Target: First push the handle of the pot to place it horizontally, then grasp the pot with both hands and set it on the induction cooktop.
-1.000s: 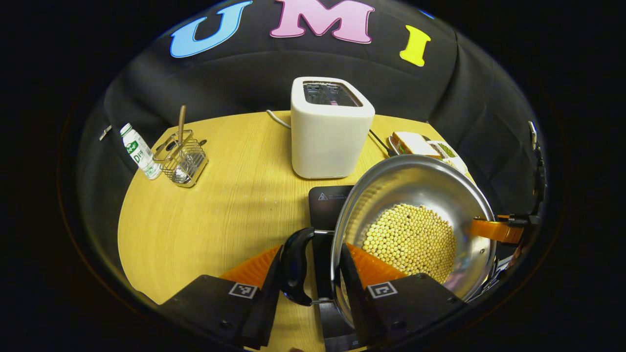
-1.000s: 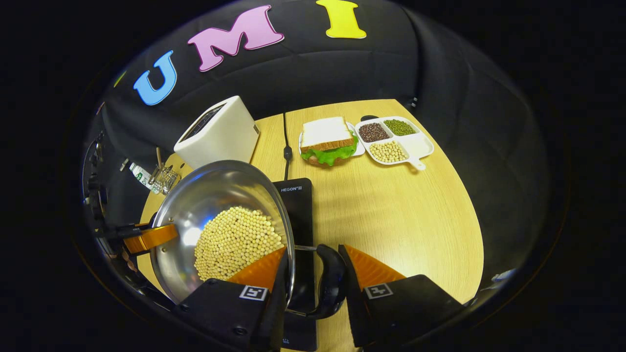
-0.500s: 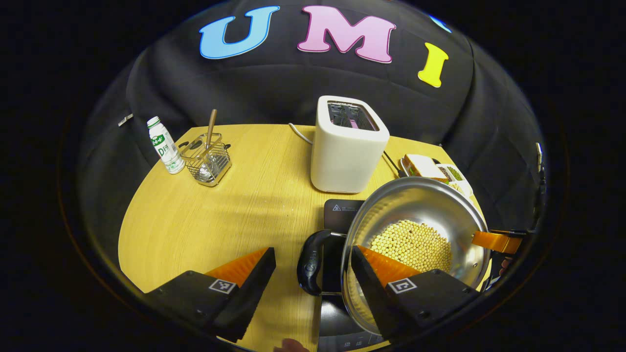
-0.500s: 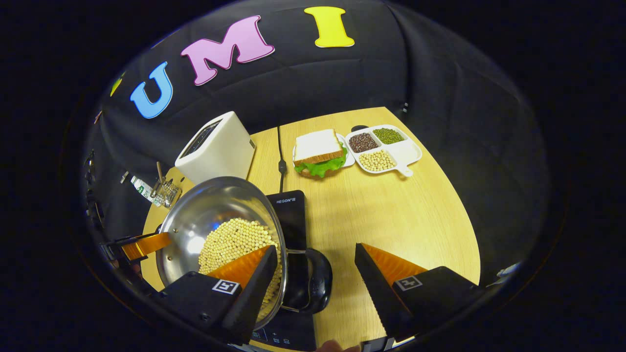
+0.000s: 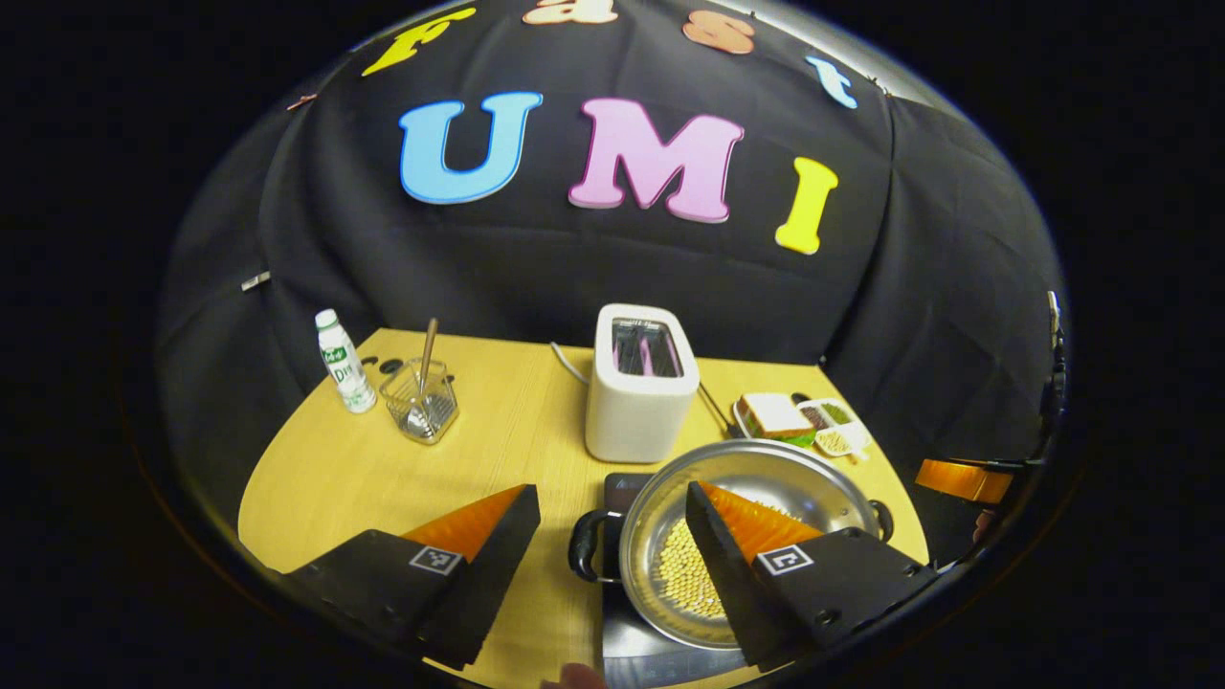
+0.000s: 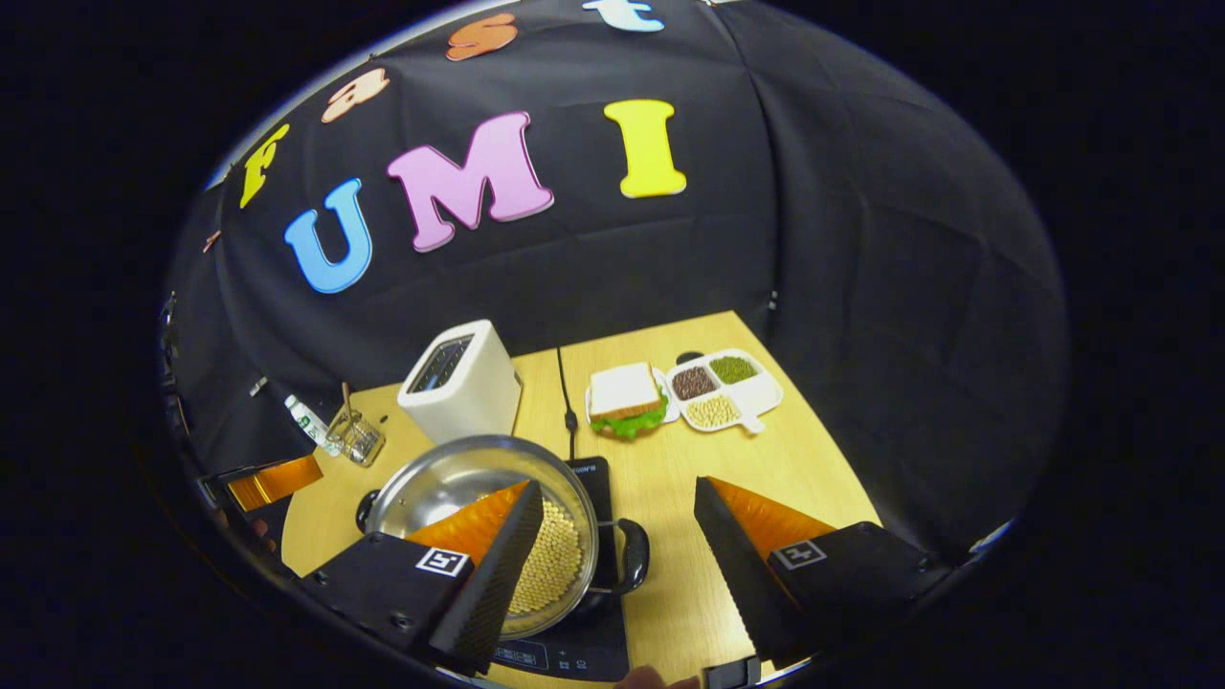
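While both grippers hang above it, the scene reads as follows.

Pot: a steel pot holding pale beans sits on the black induction cooktop near the front edge of the wooden table.
Pot handles: one dark loop handle juts toward the left gripper, the other handle toward the right gripper; both look level.
Left gripper: the left gripper has its jaws spread wide and holds nothing, raised above the pot's left handle.
Right gripper: the right gripper is likewise spread and empty, above the right handle.
Task stage: judged from this, the pot appears set down and released.
Behind the pot: a white toaster stands just beyond the cooktop.
Farther off: a sandwich and a divided dish of beans lie to the right; a bottle and a wire caddy stand to the left.
Risk: the pot looks set toward one side of the cooktop, so a finger catching a handle could slide it off or spill beans.
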Action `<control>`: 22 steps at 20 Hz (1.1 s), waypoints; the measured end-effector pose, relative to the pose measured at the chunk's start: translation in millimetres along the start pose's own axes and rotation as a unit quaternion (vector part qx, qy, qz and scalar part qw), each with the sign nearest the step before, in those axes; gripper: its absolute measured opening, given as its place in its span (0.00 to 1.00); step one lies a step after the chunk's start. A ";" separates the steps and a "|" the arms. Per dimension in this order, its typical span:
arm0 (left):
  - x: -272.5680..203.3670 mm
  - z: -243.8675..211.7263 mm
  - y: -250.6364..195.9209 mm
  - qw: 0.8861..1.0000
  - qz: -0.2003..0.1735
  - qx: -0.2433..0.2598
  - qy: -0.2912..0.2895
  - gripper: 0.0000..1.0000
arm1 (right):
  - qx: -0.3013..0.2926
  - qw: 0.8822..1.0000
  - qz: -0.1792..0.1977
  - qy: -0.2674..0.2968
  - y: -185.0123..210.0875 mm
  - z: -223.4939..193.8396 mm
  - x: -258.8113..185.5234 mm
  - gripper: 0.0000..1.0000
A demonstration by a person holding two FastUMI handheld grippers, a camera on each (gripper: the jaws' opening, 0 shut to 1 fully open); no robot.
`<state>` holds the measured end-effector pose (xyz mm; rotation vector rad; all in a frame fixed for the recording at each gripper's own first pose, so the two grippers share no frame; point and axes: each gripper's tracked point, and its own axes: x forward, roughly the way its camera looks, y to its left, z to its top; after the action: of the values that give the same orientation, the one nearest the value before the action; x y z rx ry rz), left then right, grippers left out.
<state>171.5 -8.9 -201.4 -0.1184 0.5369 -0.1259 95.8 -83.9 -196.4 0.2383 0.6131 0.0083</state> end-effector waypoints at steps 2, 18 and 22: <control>-17.8 26.9 -5.8 0.999 -0.006 0.012 -0.038 0.96 | 0.002 0.999 0.004 -0.042 12.4 30.2 -25.5 0.99; -154.4 123.1 -61.1 0.962 -0.054 0.112 -0.245 0.93 | -0.037 0.958 0.012 -0.283 72.6 122.0 -164.9 0.98; -163.7 121.7 -63.9 0.959 -0.055 0.107 -0.258 0.95 | -0.060 0.944 -0.013 -0.324 68.6 127.9 -181.1 0.98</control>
<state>89.2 -37.6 -6.3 0.0332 -0.0074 -0.2515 24.8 -59.3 23.2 0.1025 -0.0423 -0.0572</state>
